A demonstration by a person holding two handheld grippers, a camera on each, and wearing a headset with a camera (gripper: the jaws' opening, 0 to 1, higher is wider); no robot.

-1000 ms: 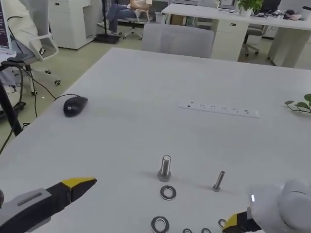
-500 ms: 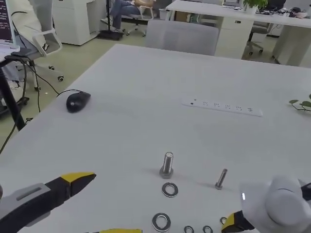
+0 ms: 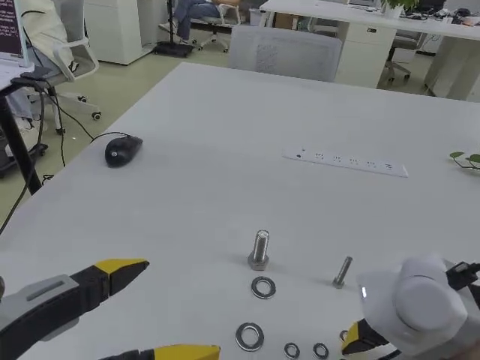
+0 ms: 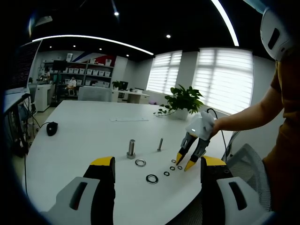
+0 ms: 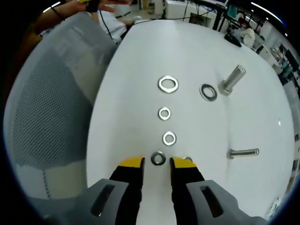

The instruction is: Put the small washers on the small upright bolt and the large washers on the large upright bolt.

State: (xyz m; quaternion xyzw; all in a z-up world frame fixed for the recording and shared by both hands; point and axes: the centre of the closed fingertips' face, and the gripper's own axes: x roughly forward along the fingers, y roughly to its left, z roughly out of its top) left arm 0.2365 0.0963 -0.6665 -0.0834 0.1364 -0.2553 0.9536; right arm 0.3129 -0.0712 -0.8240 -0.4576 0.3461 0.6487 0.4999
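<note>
I am grabbing a small washer [image 5: 158, 158] at the near right of the table [image 3: 225, 135]. My right gripper [image 5: 157, 162] has its jaws a little apart, one on each side of it, not pinching yet. My left gripper [image 4: 158, 161] is wide open and empty. Next I must pinch, lift, and drop it over the small bolt [image 3: 341, 271].

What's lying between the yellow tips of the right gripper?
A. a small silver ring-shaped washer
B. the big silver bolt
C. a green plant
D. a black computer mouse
A: the right gripper view shows a small silver ring-shaped washer lying on the white table between the open yellow tips of the right gripper.
</note>
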